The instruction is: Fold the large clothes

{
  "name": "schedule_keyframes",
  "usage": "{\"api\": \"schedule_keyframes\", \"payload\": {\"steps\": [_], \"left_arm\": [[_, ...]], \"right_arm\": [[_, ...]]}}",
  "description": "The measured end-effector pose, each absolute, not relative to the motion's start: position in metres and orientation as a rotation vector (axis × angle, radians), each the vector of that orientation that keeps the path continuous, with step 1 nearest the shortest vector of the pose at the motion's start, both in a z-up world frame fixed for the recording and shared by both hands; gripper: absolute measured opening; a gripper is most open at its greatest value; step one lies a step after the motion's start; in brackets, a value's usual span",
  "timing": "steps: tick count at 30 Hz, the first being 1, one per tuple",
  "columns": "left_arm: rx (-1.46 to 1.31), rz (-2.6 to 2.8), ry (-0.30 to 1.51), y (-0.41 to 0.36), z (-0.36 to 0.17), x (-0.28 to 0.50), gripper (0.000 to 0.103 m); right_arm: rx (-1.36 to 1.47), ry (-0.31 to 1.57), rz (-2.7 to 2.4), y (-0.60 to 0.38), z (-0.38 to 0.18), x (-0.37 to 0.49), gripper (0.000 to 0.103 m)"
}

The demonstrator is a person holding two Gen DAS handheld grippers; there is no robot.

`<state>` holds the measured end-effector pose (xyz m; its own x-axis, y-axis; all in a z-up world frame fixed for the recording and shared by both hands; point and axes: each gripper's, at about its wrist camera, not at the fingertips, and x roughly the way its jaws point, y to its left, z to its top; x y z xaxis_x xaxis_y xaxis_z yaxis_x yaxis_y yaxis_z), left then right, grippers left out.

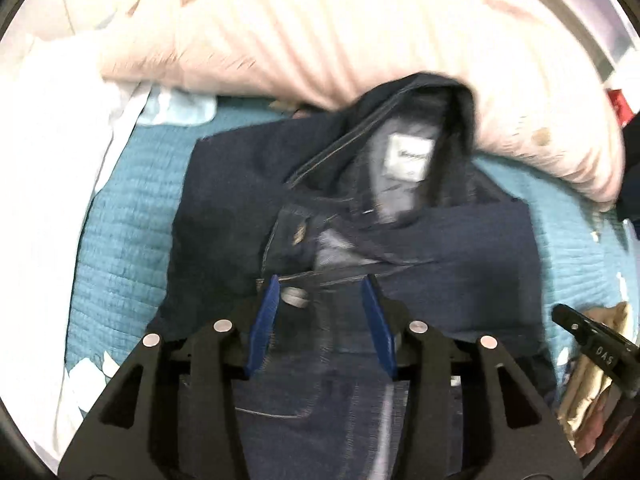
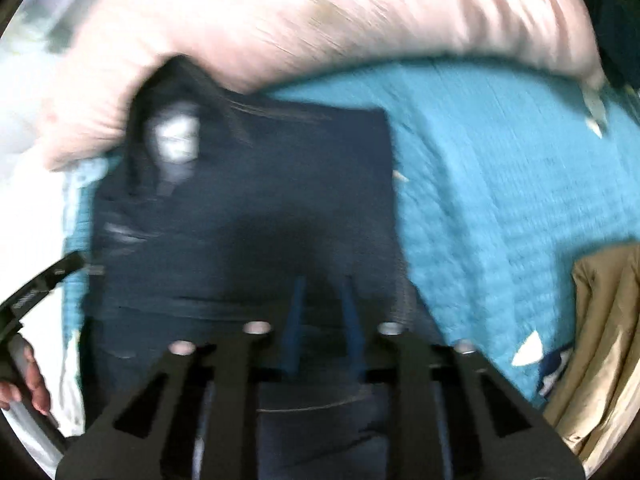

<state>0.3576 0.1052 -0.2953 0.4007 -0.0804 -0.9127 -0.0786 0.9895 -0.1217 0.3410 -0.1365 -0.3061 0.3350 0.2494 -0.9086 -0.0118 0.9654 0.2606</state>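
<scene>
The left tongs hung over the lower middle of the dark blue jacket, their blue fingers spread apart with nothing between them, a metal button of the jacket showing in the gap near the left finger. The right tongs hovered over the same jacket, seen from their own camera; that picture was smeared, but the two blue fingers stood a little apart and I saw no cloth pinched between them.

Going from left to right across the bed: a heap of white bedding lay at the left edge, then a strip of teal quilt, then the jacket spread flat on it with its sides folded in and its collar open towards the far end, a white label showing inside the neck. The collar touched a big pale pink pillow, which lay across the head of the bed. To the right of the jacket more quilt lay bare, and at the far right a tan garment was bunched near the bed's edge, apart from the jacket. In the right camera's lower left corner a hand gripped the handle of the left tool.
</scene>
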Motion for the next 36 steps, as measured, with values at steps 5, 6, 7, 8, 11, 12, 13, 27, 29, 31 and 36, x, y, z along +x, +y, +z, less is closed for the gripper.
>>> {"api": "schedule_keyframes", "payload": {"steps": [5,6,7,8,11,12,13,27,29,31,36], "left_arm": [[-0.246,-0.156,1.231,0.068,-0.311,0.359,0.002],[-0.244,-0.158,1.245,0.062,-0.321,0.359,0.002],[-0.231,-0.164,1.266,0.053,-0.335,0.359,0.002],[-0.217,-0.168,1.291,0.046,-0.347,0.36,0.0],[-0.183,-0.162,1.323,0.038,-0.381,0.357,0.001],[-0.199,-0.166,1.314,0.044,-0.378,0.355,0.002],[-0.185,-0.113,1.321,0.052,-0.373,0.354,0.001],[-0.133,-0.091,1.233,0.057,-0.332,0.361,0.0],[-0.23,-0.147,1.197,0.057,-0.32,0.374,0.0],[-0.274,-0.157,1.177,0.059,-0.32,0.388,0.0],[-0.302,-0.074,1.201,0.056,-0.37,0.426,0.0]], "right_arm": [[0.289,1.297,0.278,-0.108,-0.329,0.353,0.003],[0.315,1.328,0.28,-0.108,-0.34,0.356,0.003],[0.357,1.374,0.282,-0.107,-0.359,0.357,0.003],[0.354,1.398,0.272,-0.11,-0.369,0.356,0.003],[0.355,1.399,0.306,-0.127,-0.392,0.351,0.0],[0.353,1.413,0.254,-0.141,-0.389,0.348,0.0],[0.319,1.407,0.196,-0.155,-0.384,0.346,0.0],[0.356,1.281,0.12,-0.207,-0.338,0.364,0.002],[0.37,1.237,0.14,-0.202,-0.326,0.375,0.003],[0.357,1.228,0.196,-0.181,-0.324,0.393,0.003],[0.248,1.294,0.163,-0.143,-0.367,0.429,0.002]]}}
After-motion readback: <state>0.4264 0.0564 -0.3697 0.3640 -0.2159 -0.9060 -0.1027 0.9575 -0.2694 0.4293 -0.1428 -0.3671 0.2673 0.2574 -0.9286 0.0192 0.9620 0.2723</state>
